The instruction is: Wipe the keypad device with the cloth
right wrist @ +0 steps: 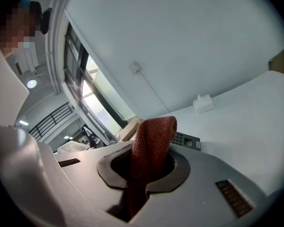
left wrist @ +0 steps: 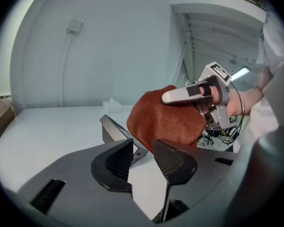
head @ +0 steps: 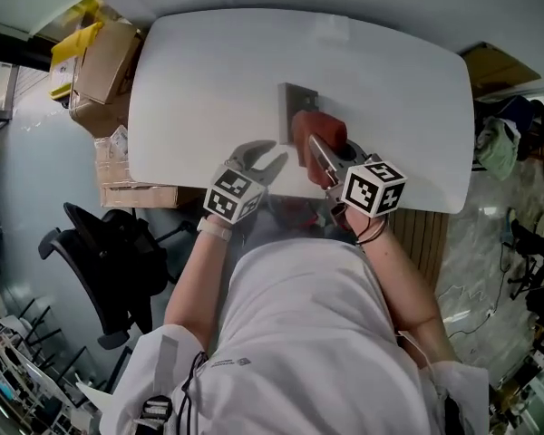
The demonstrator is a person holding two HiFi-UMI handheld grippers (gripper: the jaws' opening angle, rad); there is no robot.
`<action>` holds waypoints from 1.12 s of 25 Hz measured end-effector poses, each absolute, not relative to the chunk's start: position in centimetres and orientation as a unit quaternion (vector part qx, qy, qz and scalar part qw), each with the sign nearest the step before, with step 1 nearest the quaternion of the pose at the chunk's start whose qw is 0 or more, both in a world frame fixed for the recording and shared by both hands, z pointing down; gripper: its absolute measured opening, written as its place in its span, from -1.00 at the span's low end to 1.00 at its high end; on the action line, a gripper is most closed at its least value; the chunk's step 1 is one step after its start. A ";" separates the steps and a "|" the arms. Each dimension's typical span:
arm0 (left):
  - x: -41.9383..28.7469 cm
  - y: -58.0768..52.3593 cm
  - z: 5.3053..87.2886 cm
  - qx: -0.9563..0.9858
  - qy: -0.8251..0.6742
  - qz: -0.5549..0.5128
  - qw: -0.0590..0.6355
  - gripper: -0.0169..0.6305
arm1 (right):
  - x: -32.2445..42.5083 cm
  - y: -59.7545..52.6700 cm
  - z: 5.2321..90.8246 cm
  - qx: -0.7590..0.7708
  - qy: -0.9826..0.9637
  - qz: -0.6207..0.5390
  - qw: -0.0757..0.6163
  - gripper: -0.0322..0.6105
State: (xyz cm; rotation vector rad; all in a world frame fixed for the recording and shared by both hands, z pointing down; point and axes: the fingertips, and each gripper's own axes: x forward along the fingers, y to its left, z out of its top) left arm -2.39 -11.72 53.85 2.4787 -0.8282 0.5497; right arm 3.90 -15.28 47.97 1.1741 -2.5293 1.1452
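Keypad (head: 296,105): on the white table (head: 199,71), near its middle, a little towards the person.
Cloth (head: 319,132): rust-red, over the keypad's near right end.
Right gripper (head: 314,149): jaws clamped on the cloth, just right of the keypad.
Left gripper (head: 275,152): jaws apart with nothing between them, just short of the keypad on its near left.
Right gripper view: only here do the keys on the keypad (right wrist: 187,141) show, past the cloth (right wrist: 151,143) bunched in the right gripper (right wrist: 146,181); a small white box (right wrist: 203,103) sits beyond the keypad.
Left gripper view: the keypad (left wrist: 114,130) shows as a dark tilted edge, the cloth (left wrist: 165,119) covering its right end; bare table shows between the pads of the left gripper (left wrist: 143,150).
Hard to tell: the cloth hides how much of the keypad it touches; the head view does not show the box.
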 end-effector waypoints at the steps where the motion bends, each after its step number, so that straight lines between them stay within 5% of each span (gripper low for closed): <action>1: -2.4 -12.0 54.4 0.904 -0.293 0.208 0.232 -0.58 | 3.7 -15.5 48.6 0.391 -0.833 0.385 0.067 -0.73; 28: -1.1 -13.6 58.8 0.923 -0.166 0.266 0.223 -0.57 | 2.8 -18.7 59.4 0.419 -0.748 0.512 0.051 -0.73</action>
